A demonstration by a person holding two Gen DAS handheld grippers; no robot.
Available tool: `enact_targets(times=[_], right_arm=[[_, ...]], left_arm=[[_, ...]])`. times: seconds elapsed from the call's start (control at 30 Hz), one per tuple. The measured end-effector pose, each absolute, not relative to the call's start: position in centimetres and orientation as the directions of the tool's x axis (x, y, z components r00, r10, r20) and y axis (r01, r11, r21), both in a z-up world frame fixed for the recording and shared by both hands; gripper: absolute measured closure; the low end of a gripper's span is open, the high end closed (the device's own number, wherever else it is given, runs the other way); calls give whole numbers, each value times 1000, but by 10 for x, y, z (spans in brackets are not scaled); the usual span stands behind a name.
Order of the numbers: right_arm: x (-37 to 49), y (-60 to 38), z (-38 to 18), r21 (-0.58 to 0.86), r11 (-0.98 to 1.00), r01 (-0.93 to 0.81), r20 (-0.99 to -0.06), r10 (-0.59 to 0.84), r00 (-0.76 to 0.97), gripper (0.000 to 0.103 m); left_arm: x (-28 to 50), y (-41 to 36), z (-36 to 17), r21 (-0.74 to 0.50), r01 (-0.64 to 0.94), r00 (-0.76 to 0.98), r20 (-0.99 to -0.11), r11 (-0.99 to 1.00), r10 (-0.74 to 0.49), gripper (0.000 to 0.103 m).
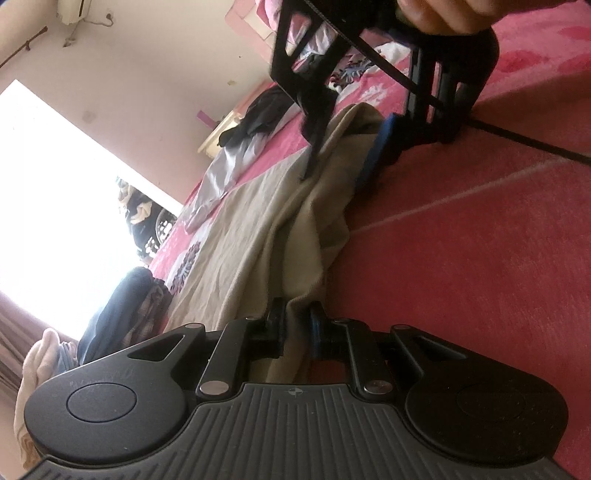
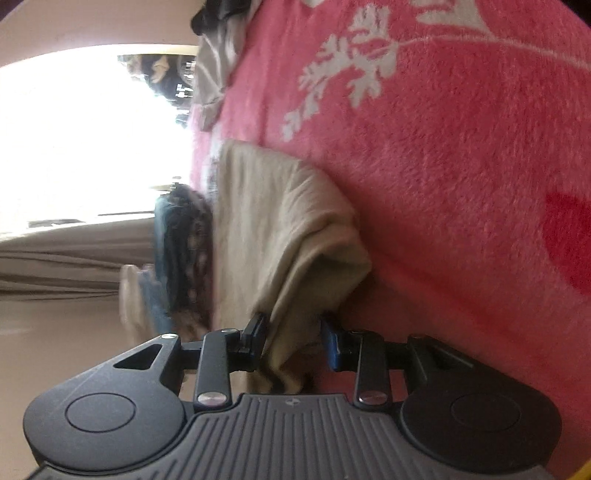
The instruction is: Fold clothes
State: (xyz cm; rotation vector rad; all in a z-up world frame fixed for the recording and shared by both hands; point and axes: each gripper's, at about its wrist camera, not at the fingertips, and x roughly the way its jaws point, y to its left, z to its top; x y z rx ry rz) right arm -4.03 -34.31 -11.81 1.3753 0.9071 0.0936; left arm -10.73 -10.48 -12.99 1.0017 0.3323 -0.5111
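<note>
A beige garment (image 1: pixel 258 229) lies rumpled on the pink blanket (image 1: pixel 461 258). My left gripper (image 1: pixel 298 325) is shut on its near edge, with the cloth pinched between the black and blue pads. Farther along the same edge, a person's hand (image 1: pixel 439 14) holds my right gripper (image 1: pixel 332 181). Its fingers stand apart, astride a raised fold. In the right wrist view the beige garment (image 2: pixel 277 221) hangs loosely between the parted fingers of the right gripper (image 2: pixel 293 328). A gap shows beside the blue pad, so the right gripper is open.
A silver-grey garment (image 1: pixel 218 177) and a black one (image 1: pixel 262 114) lie farther back on the blanket. Dark blue jeans and patterned clothes (image 1: pixel 118 306) are piled at the left edge by a bright window (image 1: pixel 55 184). The pink blanket (image 2: pixel 443 184) stretches to the right.
</note>
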Motion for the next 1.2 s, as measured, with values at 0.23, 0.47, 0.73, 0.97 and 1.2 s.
enact_targets(times=[0.23, 0.47, 0.73, 0.97, 1.2], right_arm=[[-49, -331, -109, 847, 357, 395, -532, 535, 656, 68], [-33, -332, -121, 852, 329, 407, -523, 517, 678, 89], [-34, -305, -78, 620, 782, -63, -478, 440, 761, 97], [-33, -330, -115, 732, 678, 68, -517, 488, 704, 79], [-68, -347, -71, 658, 744, 116, -586, 410, 699, 68]], left_arm=[[-105, -104, -132, 717, 550, 835, -484, 428, -262, 91], [-107, -102, -138, 738, 546, 838, -477, 397, -266, 91], [-110, -100, -143, 754, 556, 830, -483, 350, -279, 91], [-111, -98, -141, 746, 571, 820, -494, 344, -289, 92], [-106, -77, -104, 576, 674, 732, -603, 463, -316, 79]])
